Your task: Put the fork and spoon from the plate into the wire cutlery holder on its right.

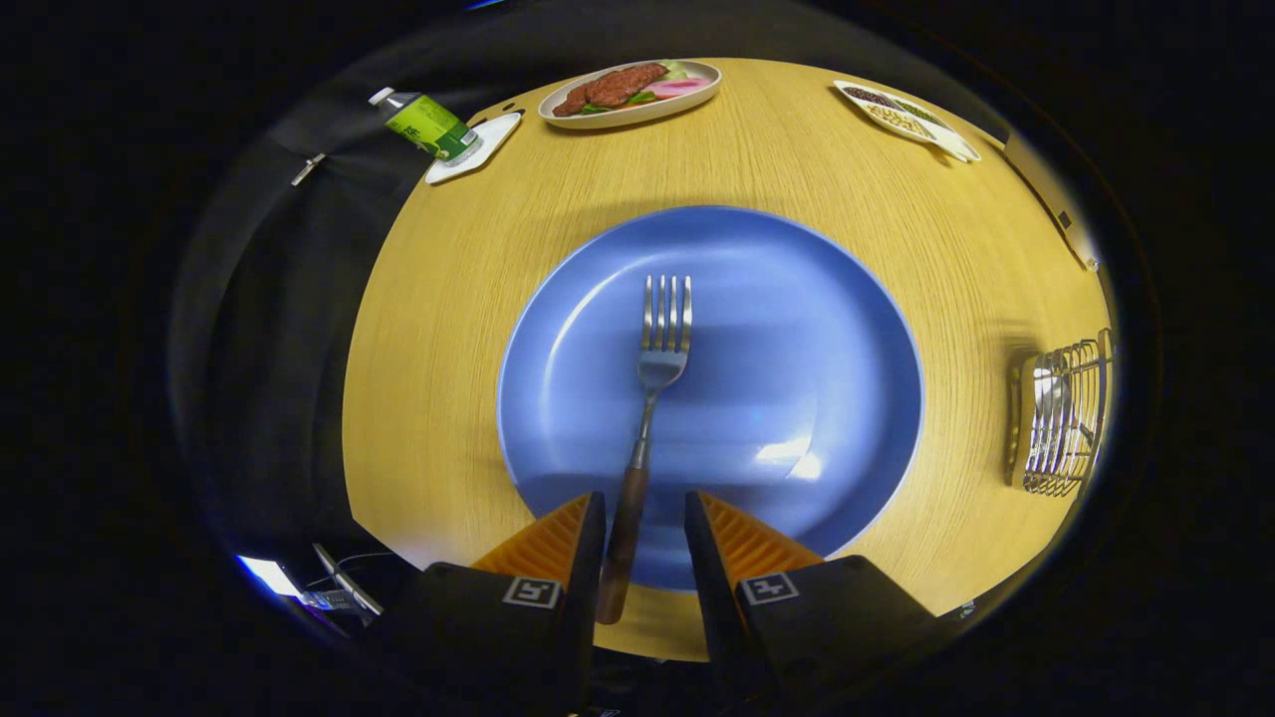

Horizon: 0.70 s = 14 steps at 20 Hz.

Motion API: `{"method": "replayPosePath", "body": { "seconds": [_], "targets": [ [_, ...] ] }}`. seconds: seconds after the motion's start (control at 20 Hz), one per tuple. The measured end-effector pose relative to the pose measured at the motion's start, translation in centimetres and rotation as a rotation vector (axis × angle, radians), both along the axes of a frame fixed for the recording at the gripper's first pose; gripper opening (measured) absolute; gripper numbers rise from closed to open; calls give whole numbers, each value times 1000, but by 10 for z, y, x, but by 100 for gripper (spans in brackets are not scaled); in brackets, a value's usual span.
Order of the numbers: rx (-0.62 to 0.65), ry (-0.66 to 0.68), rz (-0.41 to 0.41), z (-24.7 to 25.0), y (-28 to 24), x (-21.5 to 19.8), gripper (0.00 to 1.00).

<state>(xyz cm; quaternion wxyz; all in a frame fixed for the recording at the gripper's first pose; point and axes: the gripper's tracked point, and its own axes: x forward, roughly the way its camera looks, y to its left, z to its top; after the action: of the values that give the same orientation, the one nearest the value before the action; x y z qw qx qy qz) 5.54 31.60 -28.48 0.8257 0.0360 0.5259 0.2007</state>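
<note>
A fork (652, 398) lies on the blue plate (797, 329), its wooden handle between the tongs (643, 538), which stand apart, not yet clamping. To the plate's right, the wire holder (1061, 418) seems to hold the spoon (1051, 398); the fork remains.

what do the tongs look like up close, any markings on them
The tongs are two wedge-shaped fingers with ridged inner pads, each set on a boxy black block. Each block carries a small square marker, white-bordered with a black pattern. No cables or sleeve in view.
</note>
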Motion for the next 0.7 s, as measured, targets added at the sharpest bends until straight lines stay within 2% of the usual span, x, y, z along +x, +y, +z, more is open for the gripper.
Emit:
{"method": "replayPosePath", "body": {
  "seconds": [0.15, 0.2, 0.25, 0.55, 0.6, 0.7],
  "targets": [
    [24, 26, -6, -3, 6, -1, 34],
    [28, 29, -5, -3, 6, -2, 22],
    [34, 29, 2, -2, 7, -2, 19],
    [114, 17, 23, 1, 2, 1, 18],
    [119, 25, 25, 2, -2, -1, 13],
    [138, 34, 44, 3, 0, -2, 10]
  ]
}}
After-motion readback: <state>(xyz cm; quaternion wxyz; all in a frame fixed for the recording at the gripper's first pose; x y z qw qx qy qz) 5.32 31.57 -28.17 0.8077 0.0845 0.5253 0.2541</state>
